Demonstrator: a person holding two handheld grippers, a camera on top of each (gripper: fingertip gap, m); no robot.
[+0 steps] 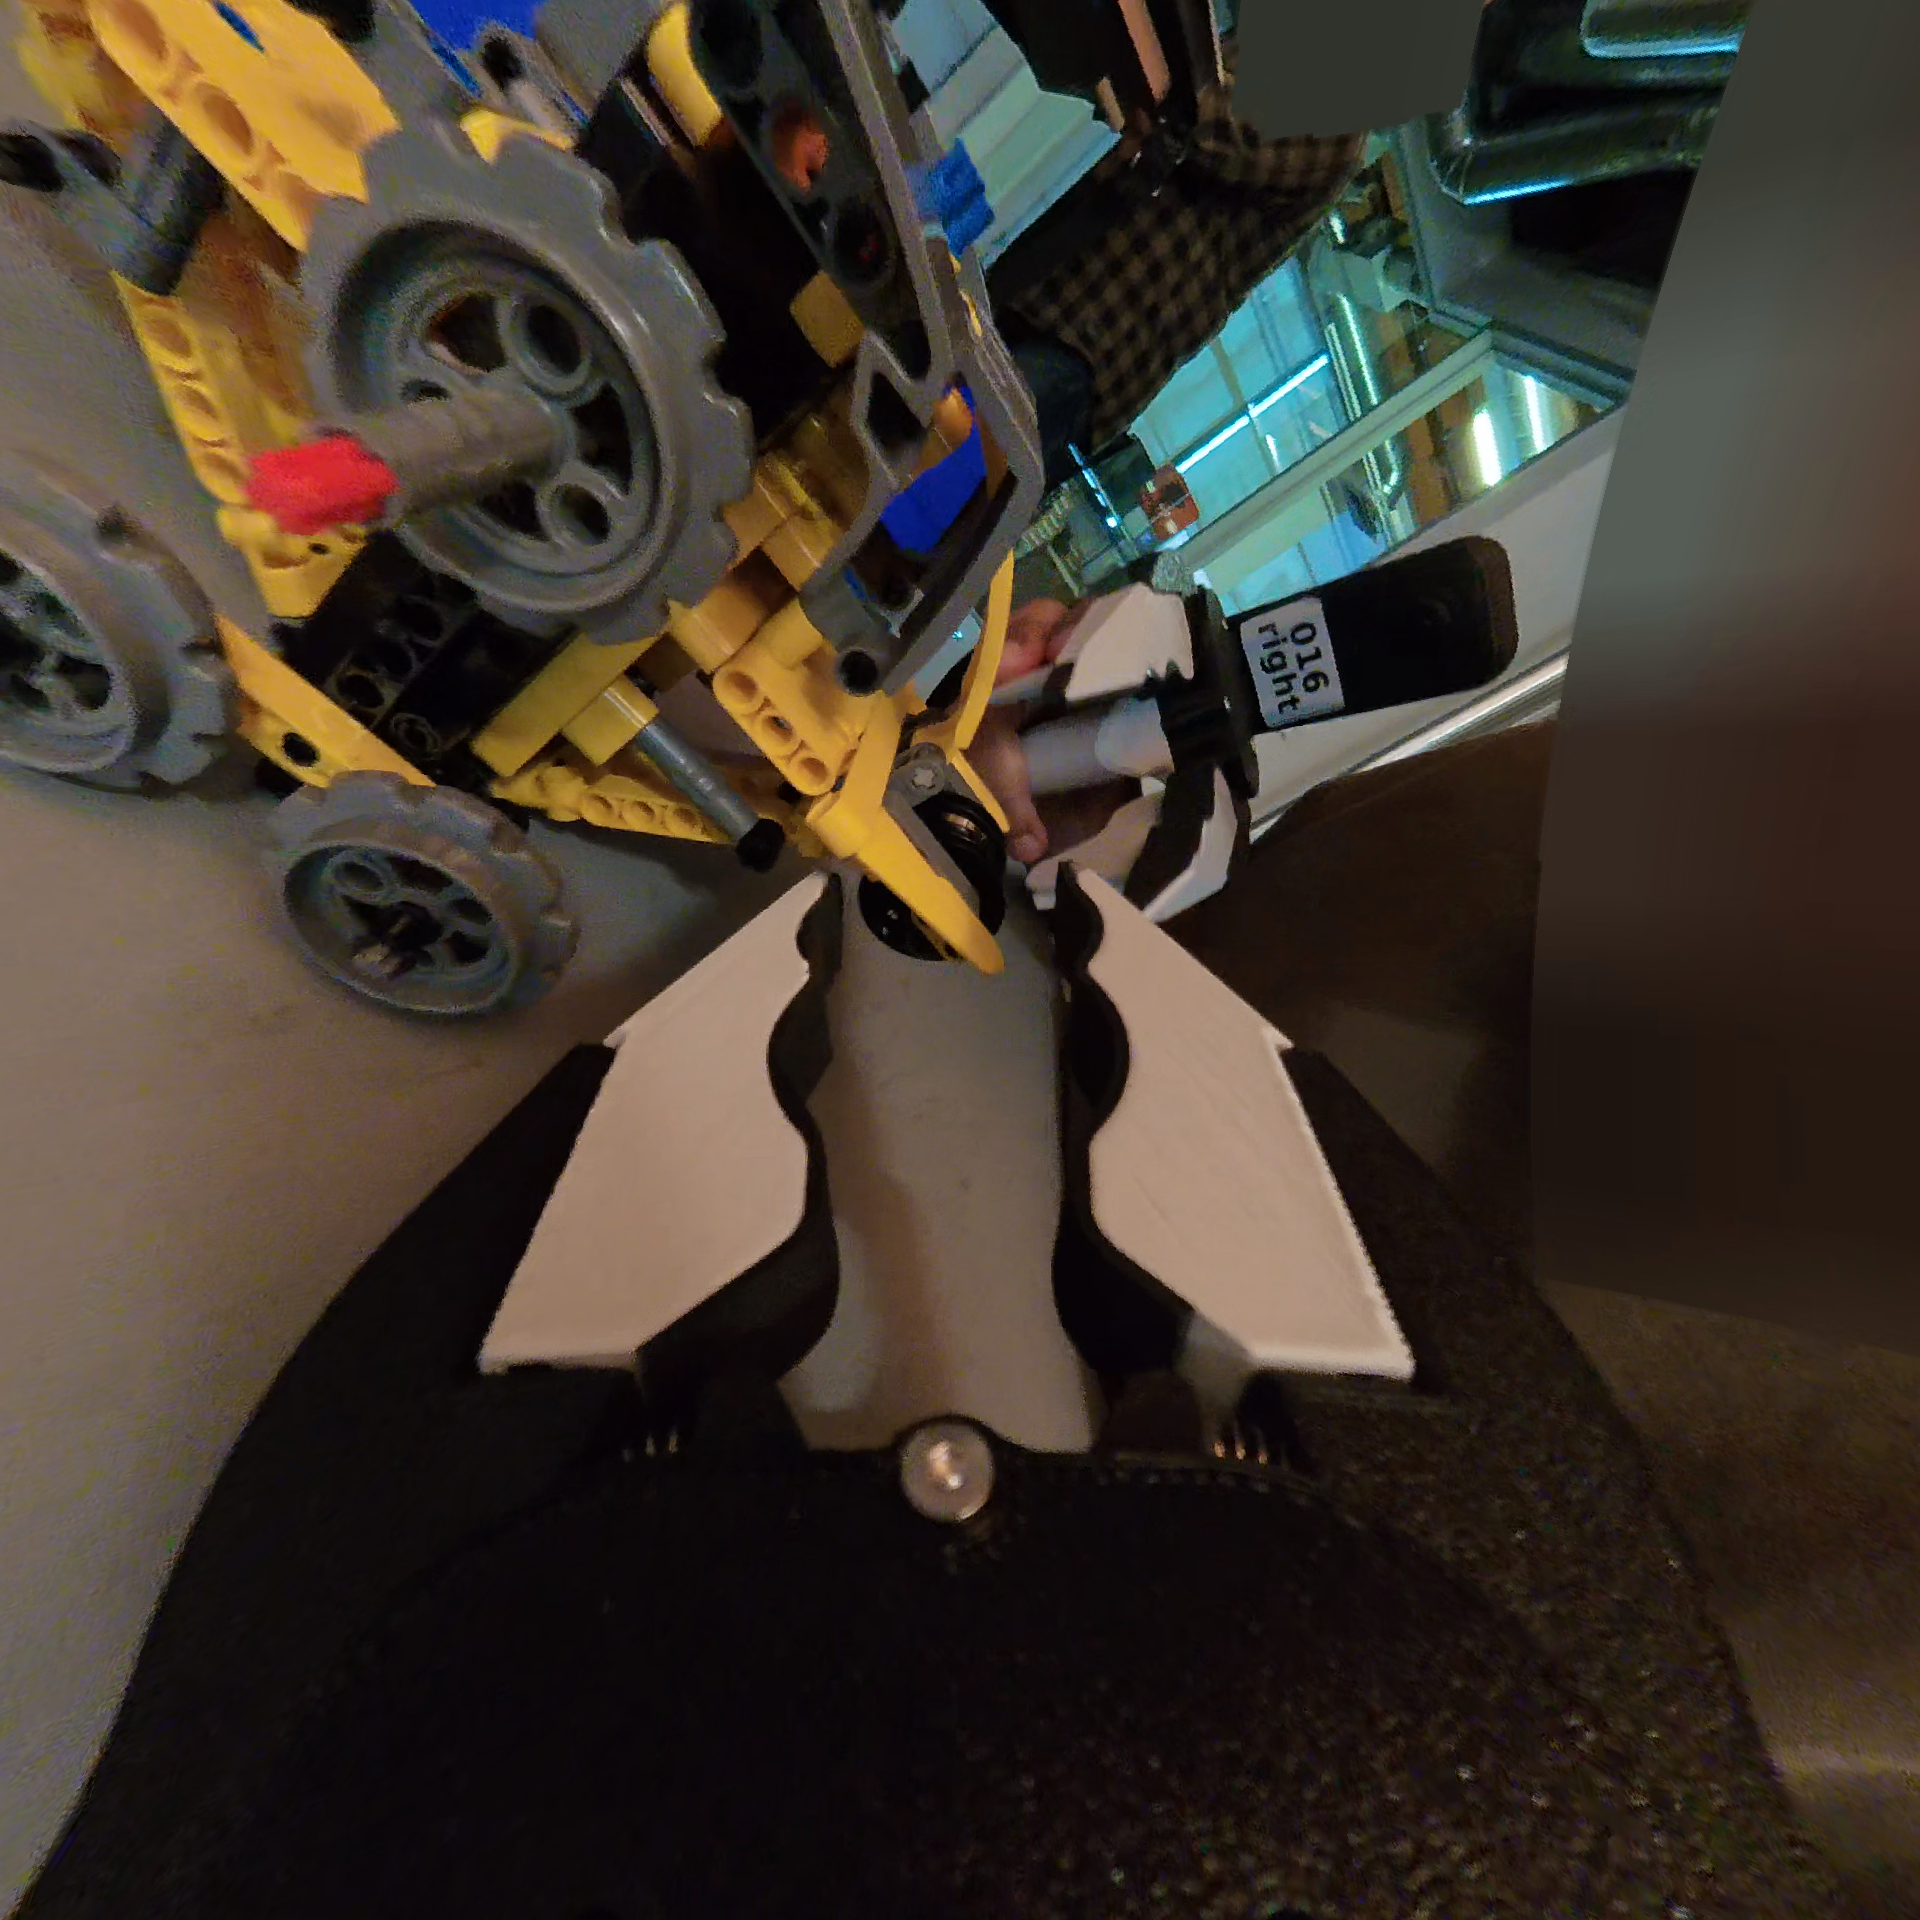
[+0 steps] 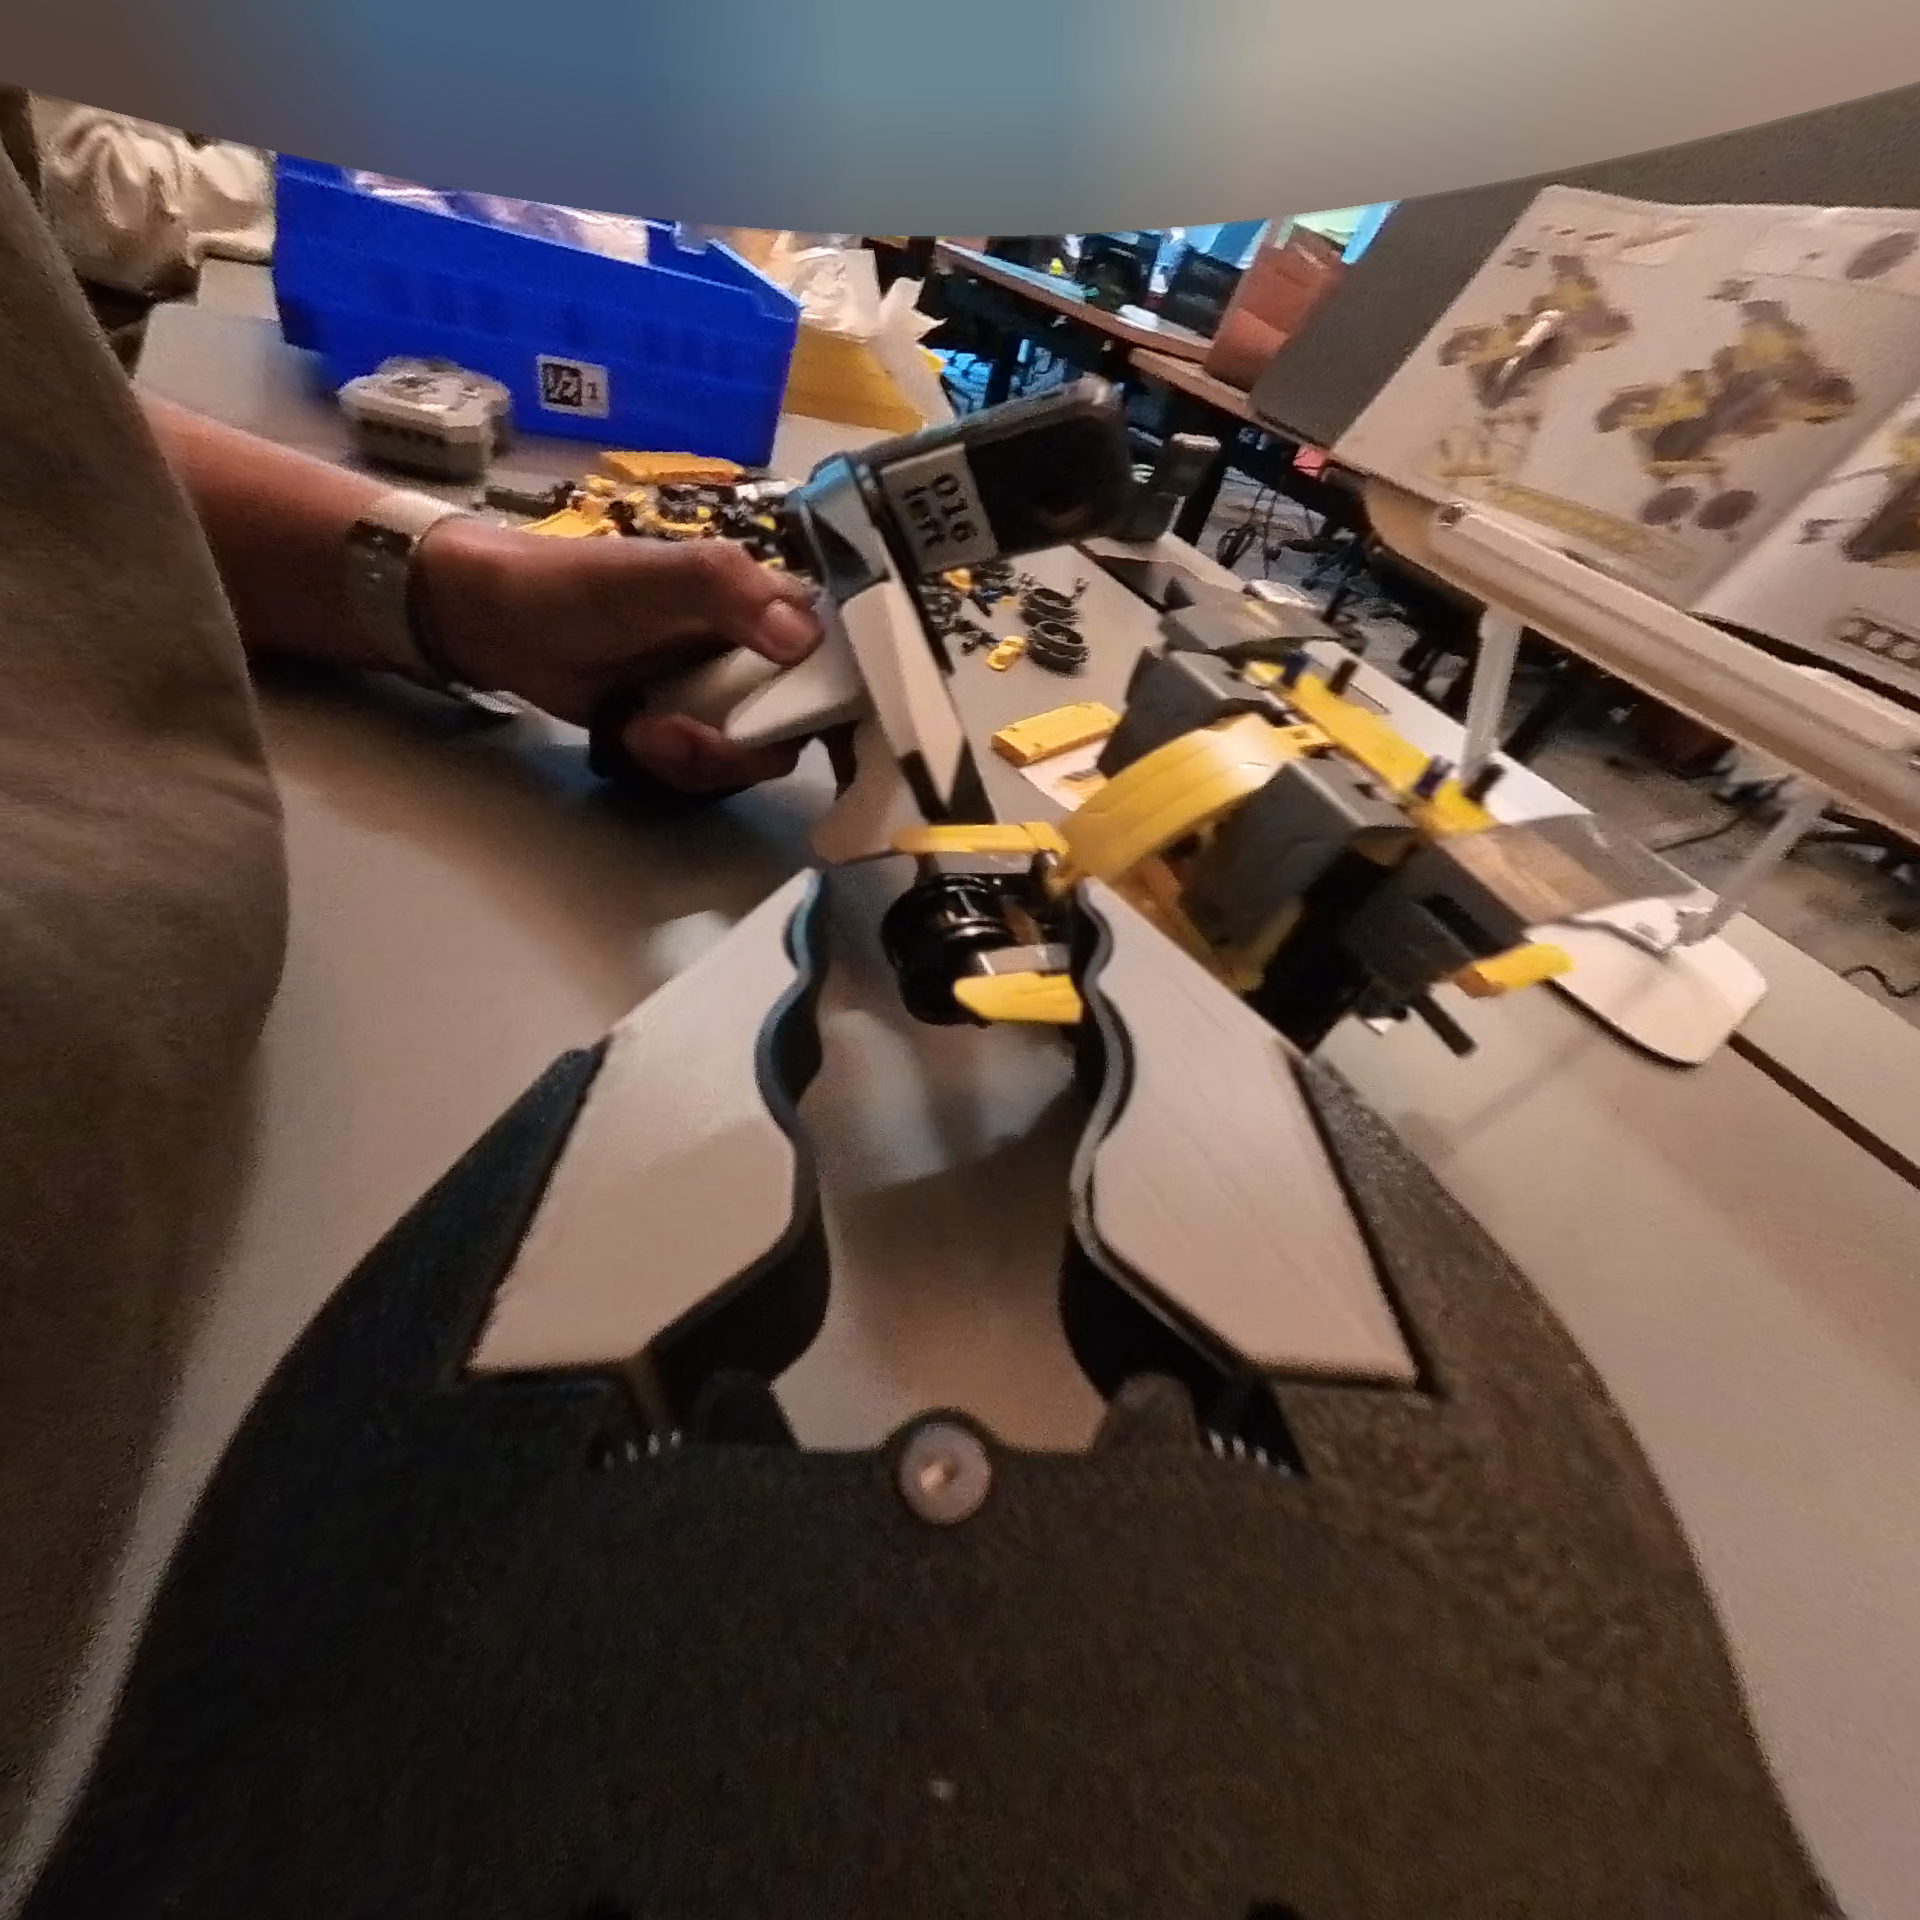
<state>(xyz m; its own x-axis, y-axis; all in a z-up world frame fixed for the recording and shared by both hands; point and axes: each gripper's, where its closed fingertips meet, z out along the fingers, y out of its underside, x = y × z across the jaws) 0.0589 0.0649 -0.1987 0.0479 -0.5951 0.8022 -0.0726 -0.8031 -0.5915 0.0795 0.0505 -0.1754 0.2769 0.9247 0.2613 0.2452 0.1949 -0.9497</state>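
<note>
Both tongs meet at one end of a yellow, grey and black brick-built model (image 1: 582, 499). The left tongs (image 1: 940, 899) stand part open, tips either side of a black spool (image 1: 935, 873) between two yellow blades of the model; I cannot tell whether the fingers press it. The right tongs (image 2: 951, 904) are also spread, the same spool (image 2: 951, 935) sitting between their tips, the right finger (image 2: 1195, 1122) touching the model's side; a firm grip is not clear.

In the left wrist view the model fills ten to twelve o'clock, its grey toothed wheels (image 1: 520, 395) toward the camera, a red pin (image 1: 317, 483) on one axle. The right tongs' body shows at two o'clock.

In the right wrist view the model runs off to two o'clock over the grey bench (image 2: 468, 935). A hand (image 2: 644, 644) holds the left tongs at eleven o'clock. Beyond lie loose parts (image 2: 665, 499), a grey block (image 2: 426, 416) and a blue bin (image 2: 540, 312). A printed booklet (image 2: 1662, 395) stands on a stand at one o'clock.
</note>
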